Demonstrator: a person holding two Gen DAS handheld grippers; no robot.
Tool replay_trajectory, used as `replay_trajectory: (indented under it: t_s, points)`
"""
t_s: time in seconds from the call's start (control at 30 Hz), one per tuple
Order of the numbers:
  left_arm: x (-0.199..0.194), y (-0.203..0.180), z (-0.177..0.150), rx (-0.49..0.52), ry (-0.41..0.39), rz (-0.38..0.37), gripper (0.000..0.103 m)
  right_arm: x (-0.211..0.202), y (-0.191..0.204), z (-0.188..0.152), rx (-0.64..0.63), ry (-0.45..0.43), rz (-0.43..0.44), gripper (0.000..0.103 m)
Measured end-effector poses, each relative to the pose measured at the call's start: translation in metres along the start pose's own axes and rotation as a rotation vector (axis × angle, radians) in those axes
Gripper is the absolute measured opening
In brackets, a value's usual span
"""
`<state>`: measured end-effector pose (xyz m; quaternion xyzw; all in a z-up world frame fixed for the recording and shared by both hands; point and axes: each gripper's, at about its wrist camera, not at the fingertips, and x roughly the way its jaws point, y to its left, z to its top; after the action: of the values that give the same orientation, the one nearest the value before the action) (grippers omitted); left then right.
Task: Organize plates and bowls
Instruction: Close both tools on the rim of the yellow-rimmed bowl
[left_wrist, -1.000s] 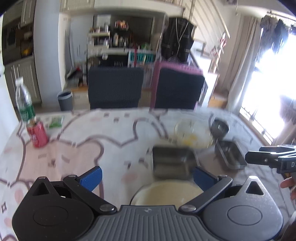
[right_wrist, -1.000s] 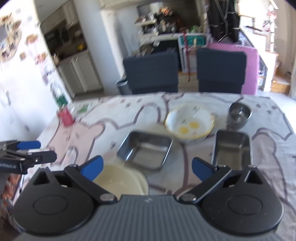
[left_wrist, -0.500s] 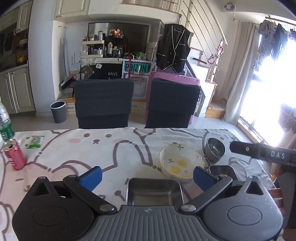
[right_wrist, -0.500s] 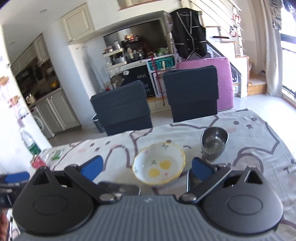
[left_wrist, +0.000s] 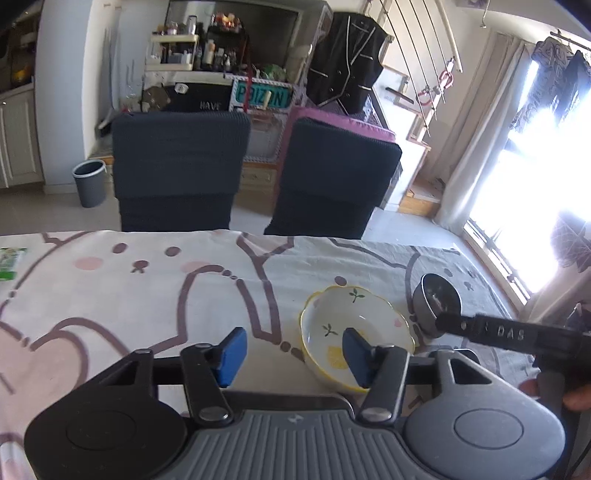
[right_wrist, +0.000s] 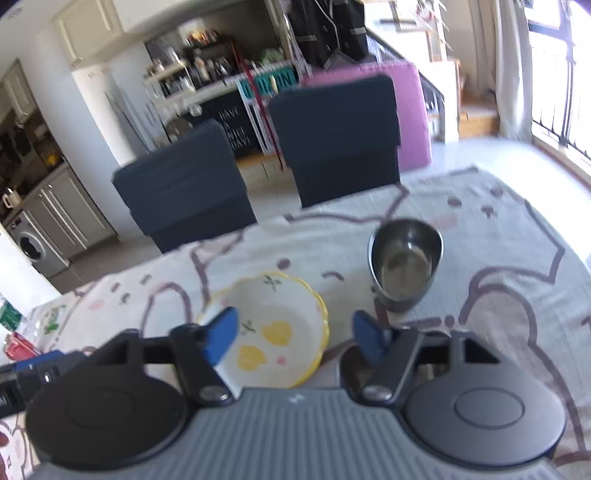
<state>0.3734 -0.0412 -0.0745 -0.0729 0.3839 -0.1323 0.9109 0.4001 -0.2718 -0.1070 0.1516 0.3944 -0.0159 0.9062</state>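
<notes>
Both pairs of jaws stand apart with nothing between them. We hold the left gripper (left_wrist: 291, 354) above the near part of the desk (left_wrist: 147, 280), which is covered by a pale cloth with brown outline drawings. Its right blue pad (left_wrist: 356, 356) sits in front of the ceramic bowl (left_wrist: 343, 325), a white, scalloped dish with a yellow rim and lemon pattern, lying empty on the cloth. Whether that pad touches the bowl, we cannot tell.

Just right of the ceramic bowl stands the small steel bowl (left_wrist: 437, 299), partly crossed in the left view by the black body of the right gripper (right_wrist: 293, 332). In the right view the same ceramic bowl (right_wrist: 273, 332) lies below and between the spread pads, with the steel bowl (right_wrist: 404, 258) upright beyond the right pad, near the ceramic one but apart from it.

Two dark chairs (left_wrist: 177, 166) stand at the far edge of the desk. A grey bin (left_wrist: 88, 182) sits on the floor left of them, and a green packet (left_wrist: 9, 260) lies at the desk's left edge.
</notes>
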Motion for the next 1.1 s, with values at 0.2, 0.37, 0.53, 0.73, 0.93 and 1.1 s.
replay_trajectory:
  t_s: [0.2,0.37,0.53,0.73,0.93,1.1]
  points:
    - [0.042,0.003,0.008,-0.065,0.047,-0.066,0.044,0.031,-0.019,-0.002,0.027,0.049,0.008,0.046]
    - [0.078,0.004,0.003,-0.071,0.091,-0.034,0.026,0.057,-0.023,-0.004,0.021,0.07,0.01,0.039]
    - [0.102,0.01,-0.003,-0.086,0.119,-0.042,0.026,0.078,-0.018,-0.007,-0.021,0.061,0.012,0.038]
    - [0.12,0.011,-0.006,-0.103,0.136,-0.046,0.024,0.099,-0.013,-0.011,-0.049,0.095,0.008,0.033]
    - [0.133,0.01,-0.01,-0.1,0.146,-0.048,0.017,0.112,-0.016,-0.013,-0.038,0.085,-0.019,0.013]
    - [0.143,0.009,-0.015,-0.102,0.153,-0.063,0.014,0.117,-0.016,-0.013,-0.07,0.09,-0.021,0.011]
